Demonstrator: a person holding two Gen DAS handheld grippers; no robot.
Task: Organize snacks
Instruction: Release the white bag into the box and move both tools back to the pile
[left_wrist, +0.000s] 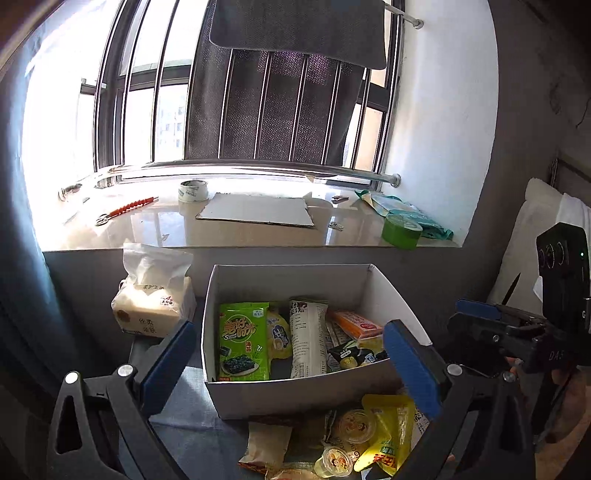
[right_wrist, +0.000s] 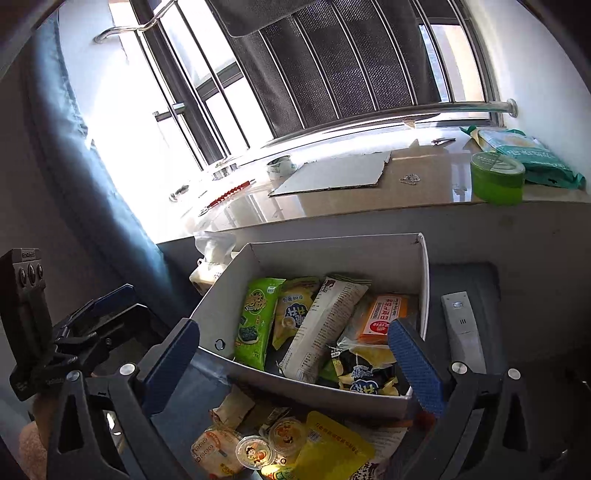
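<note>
A white cardboard box (left_wrist: 295, 395) stands on the grey surface below the windowsill. It holds a green seaweed pack (left_wrist: 243, 339), a long white packet (left_wrist: 308, 338), an orange pack (left_wrist: 354, 323) and other snacks. It also shows in the right wrist view (right_wrist: 325, 254). Loose snacks lie in front of it: a yellow pouch (left_wrist: 388, 432), jelly cups (left_wrist: 334, 461) and a beige packet (left_wrist: 267, 441). My left gripper (left_wrist: 291, 365) is open and empty above the box's near wall. My right gripper (right_wrist: 295, 365) is open and empty over the box's near wall; it also shows at the right in the left wrist view (left_wrist: 491, 321).
A tissue pack (left_wrist: 153, 302) stands left of the box. A grey remote (right_wrist: 461, 328) lies right of it. The windowsill (left_wrist: 258, 236) holds a cardboard sheet (left_wrist: 258, 212), tape rolls, a green tub (left_wrist: 402, 230) and green bags. A blue curtain (right_wrist: 85, 177) hangs at left.
</note>
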